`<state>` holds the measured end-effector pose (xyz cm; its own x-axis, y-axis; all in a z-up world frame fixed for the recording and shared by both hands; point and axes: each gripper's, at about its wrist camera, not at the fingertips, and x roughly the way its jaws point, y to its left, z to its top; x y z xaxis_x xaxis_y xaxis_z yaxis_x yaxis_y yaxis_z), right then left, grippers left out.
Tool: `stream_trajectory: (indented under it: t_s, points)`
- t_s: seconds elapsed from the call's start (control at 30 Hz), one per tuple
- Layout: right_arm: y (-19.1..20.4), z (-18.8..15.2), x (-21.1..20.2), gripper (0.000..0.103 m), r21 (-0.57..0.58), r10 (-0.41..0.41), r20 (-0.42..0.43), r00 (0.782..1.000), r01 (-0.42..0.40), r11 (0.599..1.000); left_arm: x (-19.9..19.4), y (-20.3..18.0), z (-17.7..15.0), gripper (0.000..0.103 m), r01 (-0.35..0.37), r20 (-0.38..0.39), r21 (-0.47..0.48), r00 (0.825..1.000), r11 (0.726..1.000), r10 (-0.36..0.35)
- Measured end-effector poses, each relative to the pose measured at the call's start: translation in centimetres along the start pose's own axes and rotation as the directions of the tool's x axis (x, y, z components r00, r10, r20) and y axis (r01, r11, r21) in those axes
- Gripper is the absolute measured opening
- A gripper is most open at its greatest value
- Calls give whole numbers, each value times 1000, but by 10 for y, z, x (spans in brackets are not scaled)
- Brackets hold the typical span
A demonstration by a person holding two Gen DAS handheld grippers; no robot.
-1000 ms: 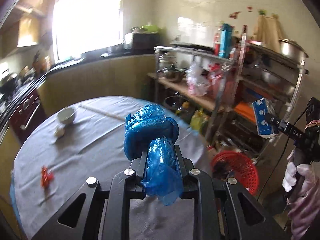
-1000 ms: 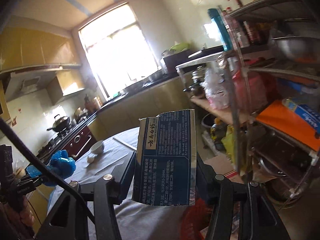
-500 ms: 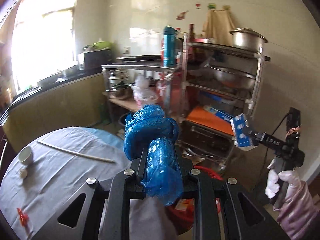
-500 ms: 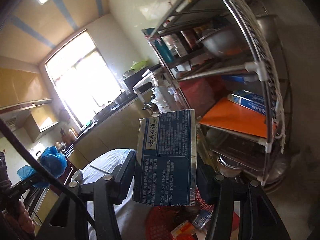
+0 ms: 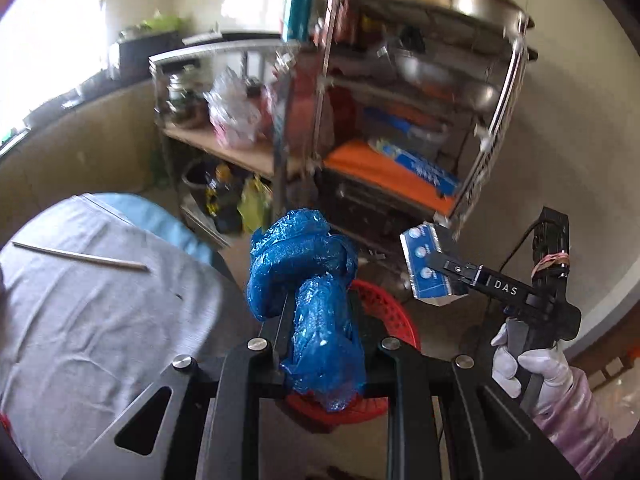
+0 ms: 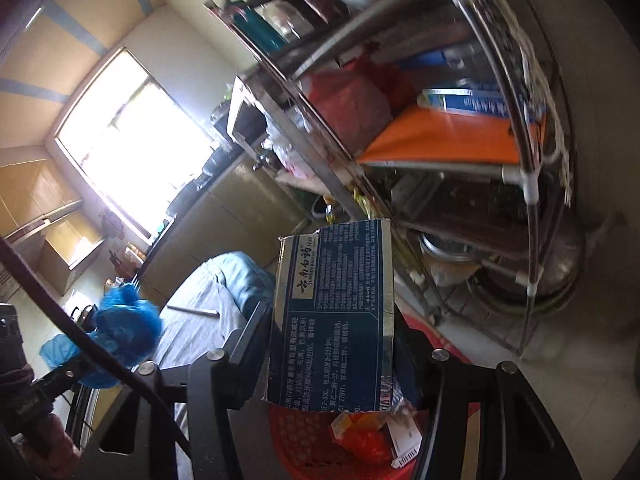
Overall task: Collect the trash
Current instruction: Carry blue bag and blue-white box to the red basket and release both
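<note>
My left gripper [image 5: 320, 320] is shut on a crumpled blue plastic bag [image 5: 304, 268], held above the rim of a red mesh trash basket [image 5: 388, 308] on the floor. My right gripper [image 6: 332, 328] is shut on a dark blue flattened carton with printed text [image 6: 336, 320], held over the same red basket [image 6: 304, 452], which holds several wrappers. In the left wrist view the right gripper [image 5: 432, 268] with the carton [image 5: 424, 264] is to the right of the bag. In the right wrist view the blue bag [image 6: 124, 324] is at the left.
A round table with a grey cloth [image 5: 80, 320] is at the left, with a chopstick [image 5: 80, 256] on it. A metal shelf rack [image 5: 400, 120] crowded with pots, bags and boxes stands just behind the basket. A counter runs under the window.
Both grippers have swung right and tilted down, away from the table toward the rack and the red basket. Each still holds its item; the basket now lies under both.
</note>
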<state>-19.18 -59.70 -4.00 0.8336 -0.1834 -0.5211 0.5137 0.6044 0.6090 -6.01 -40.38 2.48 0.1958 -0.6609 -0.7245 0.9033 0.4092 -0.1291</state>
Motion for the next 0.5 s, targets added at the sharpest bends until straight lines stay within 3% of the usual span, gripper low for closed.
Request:
stream_trajectory:
  t_s: [0.27,0.43,0.5]
  points:
    - [-26,-23,23,59,57,-10,-105,994,16,998,49,-13,-13,26,24,-123,14,992,1000,-22]
    - [-36,-37,39,60,103,-12,-193,981,33,994,72,-13,-23,48,8,-198,5,980,1000,-6]
    - [-36,-38,42,60,120,-12,-219,976,39,992,72,-12,-21,50,-9,-195,13,981,1000,12]
